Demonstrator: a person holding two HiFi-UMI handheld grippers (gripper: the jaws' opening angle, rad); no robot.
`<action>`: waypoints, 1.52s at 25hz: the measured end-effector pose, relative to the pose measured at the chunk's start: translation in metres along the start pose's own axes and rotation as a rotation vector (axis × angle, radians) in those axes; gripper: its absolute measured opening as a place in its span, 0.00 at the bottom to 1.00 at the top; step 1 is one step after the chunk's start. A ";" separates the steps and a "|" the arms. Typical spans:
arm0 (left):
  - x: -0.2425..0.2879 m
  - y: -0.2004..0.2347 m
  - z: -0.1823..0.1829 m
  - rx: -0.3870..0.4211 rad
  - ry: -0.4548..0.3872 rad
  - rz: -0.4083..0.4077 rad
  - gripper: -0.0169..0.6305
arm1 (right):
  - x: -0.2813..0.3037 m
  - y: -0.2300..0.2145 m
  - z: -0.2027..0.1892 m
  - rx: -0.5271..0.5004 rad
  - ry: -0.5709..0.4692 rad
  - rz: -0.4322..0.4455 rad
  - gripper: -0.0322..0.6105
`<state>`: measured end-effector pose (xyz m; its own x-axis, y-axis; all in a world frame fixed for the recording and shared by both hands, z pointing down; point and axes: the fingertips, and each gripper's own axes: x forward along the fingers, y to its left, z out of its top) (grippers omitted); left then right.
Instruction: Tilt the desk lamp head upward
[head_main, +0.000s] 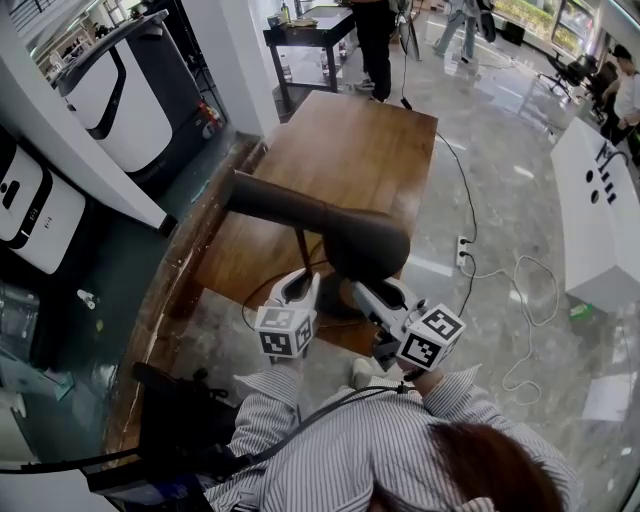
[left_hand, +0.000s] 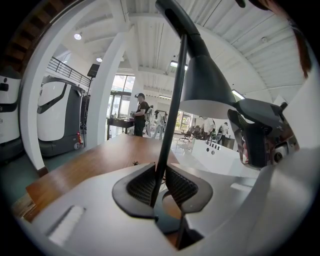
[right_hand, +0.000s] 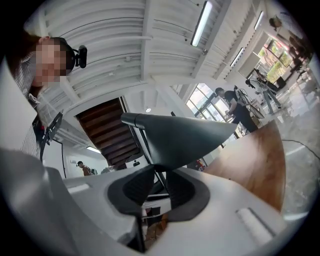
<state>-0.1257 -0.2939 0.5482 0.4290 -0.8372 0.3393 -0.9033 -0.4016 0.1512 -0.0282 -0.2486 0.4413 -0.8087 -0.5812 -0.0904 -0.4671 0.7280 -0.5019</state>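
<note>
Left gripper (left_hand: 161, 183) pinched on the lamp stem (left_hand: 172, 110), right gripper (right_hand: 156, 182) nipping the lamp head (right_hand: 185, 137) rim, above the wooden table's (head_main: 340, 140) near edge. Seemingly grip secured, tilt pending. Next: brace stem, swing rim upward gently.

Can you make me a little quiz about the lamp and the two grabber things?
1. True or false: the left hand-held gripper is closed on the thin dark lamp stem.
2. What does the right hand-held gripper pinch? A: the dark cone-shaped lamp head. B: a red cup. C: a yellow book.
3. Fill in: the lamp head hangs over a brown wooden ____.

Key
1. True.
2. A, by its rim, as far as the right gripper view shows.
3. Table: the brown wooden table.
</note>
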 end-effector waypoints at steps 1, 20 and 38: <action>-0.001 0.002 -0.001 0.003 0.002 0.002 0.13 | -0.001 0.000 0.002 -0.015 -0.003 -0.003 0.16; -0.001 0.000 -0.004 0.038 0.013 0.012 0.12 | -0.036 0.003 0.096 -0.244 -0.057 -0.094 0.16; -0.001 -0.004 -0.006 0.086 0.018 0.031 0.11 | -0.040 0.041 0.175 -0.446 -0.136 -0.065 0.16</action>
<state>-0.1230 -0.2889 0.5527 0.3995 -0.8435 0.3591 -0.9118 -0.4062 0.0603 0.0475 -0.2589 0.2740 -0.7324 -0.6514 -0.1982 -0.6471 0.7565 -0.0946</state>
